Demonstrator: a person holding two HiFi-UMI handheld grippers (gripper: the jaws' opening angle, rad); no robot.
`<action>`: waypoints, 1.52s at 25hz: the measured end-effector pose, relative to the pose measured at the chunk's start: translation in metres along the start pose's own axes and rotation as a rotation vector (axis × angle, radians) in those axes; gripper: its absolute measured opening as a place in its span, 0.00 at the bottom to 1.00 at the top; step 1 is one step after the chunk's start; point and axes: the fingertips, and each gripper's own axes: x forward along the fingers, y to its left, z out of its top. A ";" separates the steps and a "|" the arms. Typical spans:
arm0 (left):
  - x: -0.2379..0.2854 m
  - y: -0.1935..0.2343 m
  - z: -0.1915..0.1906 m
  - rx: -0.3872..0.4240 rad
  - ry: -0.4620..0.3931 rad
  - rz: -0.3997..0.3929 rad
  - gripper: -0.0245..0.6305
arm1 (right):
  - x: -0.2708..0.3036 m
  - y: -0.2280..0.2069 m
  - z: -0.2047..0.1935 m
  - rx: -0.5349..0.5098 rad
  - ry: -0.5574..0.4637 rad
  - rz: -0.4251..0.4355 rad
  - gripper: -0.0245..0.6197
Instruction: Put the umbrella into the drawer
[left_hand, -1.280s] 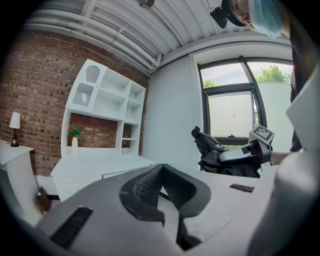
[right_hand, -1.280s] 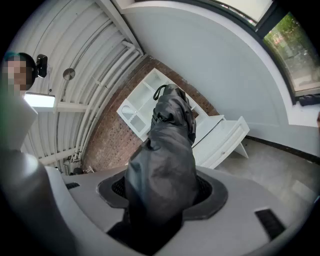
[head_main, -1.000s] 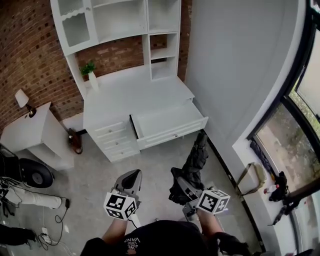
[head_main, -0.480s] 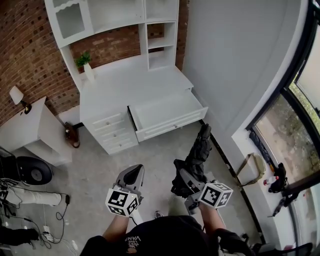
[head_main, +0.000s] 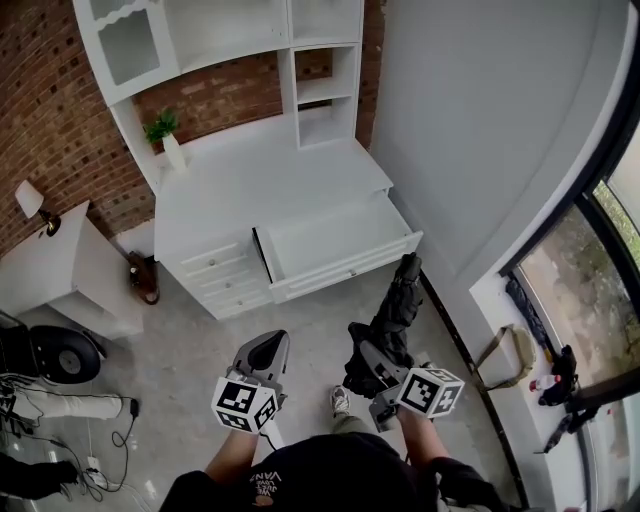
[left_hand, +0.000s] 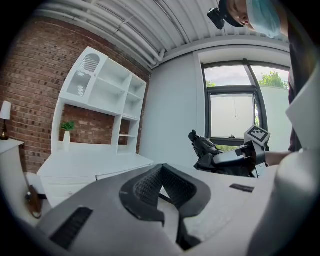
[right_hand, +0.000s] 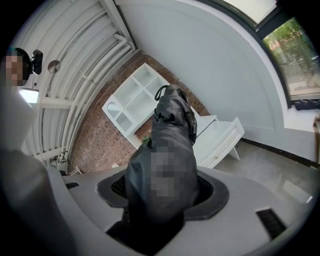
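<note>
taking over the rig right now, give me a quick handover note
Left hand-held gripper: jaws together, nothing in them.
Right hand-held gripper: clamped on the folded black umbrella, whose far end points toward the desk.
Drawer: the wide one on the white desk, pulled open, nothing visible inside.
Done: umbrella in the grip, drawer open.
Left: cross the floor to the drawer, lay the umbrella inside, release.
</note>
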 end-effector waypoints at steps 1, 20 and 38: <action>0.010 0.004 0.002 0.001 0.000 0.003 0.05 | 0.007 -0.005 0.006 0.000 0.006 0.002 0.45; 0.164 0.055 0.025 0.000 0.013 0.080 0.05 | 0.123 -0.090 0.100 -0.013 0.108 0.016 0.45; 0.248 0.172 0.045 0.011 0.061 -0.132 0.05 | 0.255 -0.089 0.116 0.088 0.015 -0.152 0.45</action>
